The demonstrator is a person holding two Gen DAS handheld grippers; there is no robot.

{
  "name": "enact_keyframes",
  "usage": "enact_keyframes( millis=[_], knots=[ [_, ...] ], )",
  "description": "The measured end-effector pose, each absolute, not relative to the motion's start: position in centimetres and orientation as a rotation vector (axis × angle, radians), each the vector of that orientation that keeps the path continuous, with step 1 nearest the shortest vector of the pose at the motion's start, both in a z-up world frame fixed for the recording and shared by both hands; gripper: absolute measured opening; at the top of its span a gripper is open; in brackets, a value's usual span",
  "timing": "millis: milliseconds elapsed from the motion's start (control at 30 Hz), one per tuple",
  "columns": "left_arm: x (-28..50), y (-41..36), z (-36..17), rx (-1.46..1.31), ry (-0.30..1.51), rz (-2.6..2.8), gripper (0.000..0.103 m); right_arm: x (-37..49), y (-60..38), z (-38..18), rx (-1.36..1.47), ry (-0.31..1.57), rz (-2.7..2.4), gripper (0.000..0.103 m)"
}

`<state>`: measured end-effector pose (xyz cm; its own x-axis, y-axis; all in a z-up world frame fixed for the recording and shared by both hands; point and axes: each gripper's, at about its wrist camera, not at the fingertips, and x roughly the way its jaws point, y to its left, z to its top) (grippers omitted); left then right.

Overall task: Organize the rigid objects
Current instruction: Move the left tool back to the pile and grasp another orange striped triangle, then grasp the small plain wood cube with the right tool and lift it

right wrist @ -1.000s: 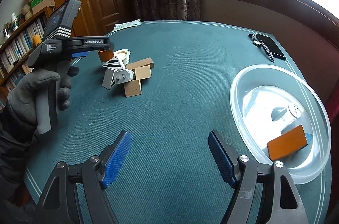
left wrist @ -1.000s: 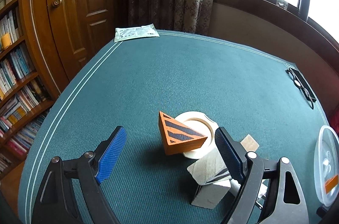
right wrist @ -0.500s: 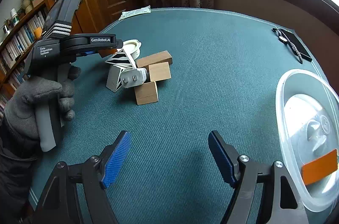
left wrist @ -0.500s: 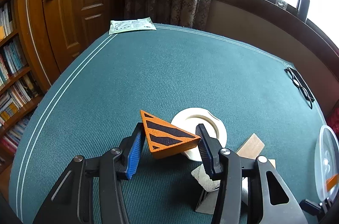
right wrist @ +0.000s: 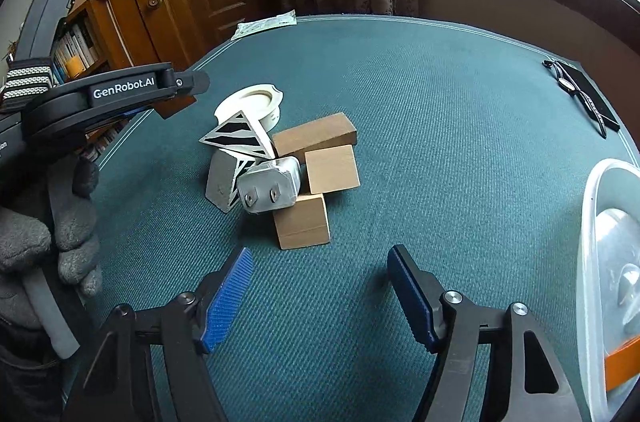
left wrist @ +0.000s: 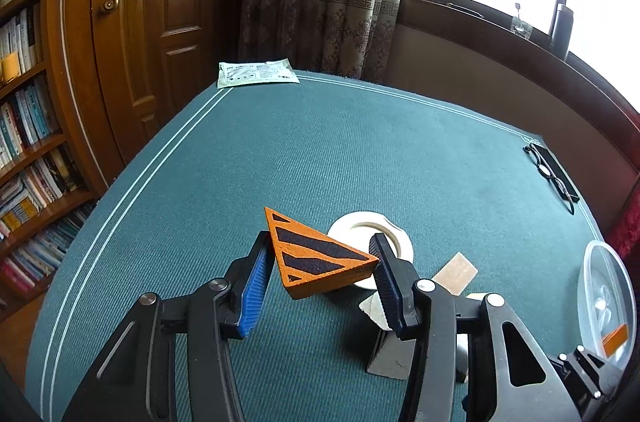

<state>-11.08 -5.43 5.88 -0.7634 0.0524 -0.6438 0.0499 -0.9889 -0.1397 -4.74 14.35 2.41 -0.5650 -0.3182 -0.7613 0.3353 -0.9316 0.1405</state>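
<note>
Left claw (left wrist: 320, 262) clamped on orange striped wedge (left wrist: 316, 258), lifted just clear of the pile, white dish (left wrist: 394, 234) right behind it. Right claw (right wrist: 320, 286) part open and empty, jaws just narrowed, hovering over bare counter (right wrist: 440, 102) near the pile. Judged early: one orange block (left wrist: 615, 338) already in clear tub (left wrist: 592, 286), well right of the pile; three wooden blocks (right wrist: 332, 168), white plug adapter (right wrist: 270, 190) and grey striped wedges (right wrist: 236, 138) still heaped. Only the right view shows adapter, gloved hand (right wrist: 52, 242) and heap layout; only the left shows the grip.
</note>
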Motion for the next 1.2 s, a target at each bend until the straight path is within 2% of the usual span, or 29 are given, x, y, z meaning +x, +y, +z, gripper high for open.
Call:
enact_keyframes(
  millis=[300, 467, 500, 1200],
  knots=[
    [-10.5, -5.6, 5.9, -1.076, -0.250, 2.935, 0.050, -6.2, 13.0, 2.3, 1.190, 0.096, -2.517, 0.056],
    [-10.2, -5.3, 5.7, -1.078, -0.247, 2.931, 0.050, -6.0, 12.9, 2.4, 1.178, 0.127, -2.519, 0.040],
    [-10.2, -5.2, 5.7, -1.081, -0.245, 2.929, 0.050, -6.0, 12.9, 2.4, 1.177, 0.125, -2.515, 0.033],
    [-8.9, -3.4, 5.6, -1.072, -0.194, 2.907, 0.050, -0.9, 15.8, 3.7, 1.175, 0.074, -2.500, 0.032]
  ],
)
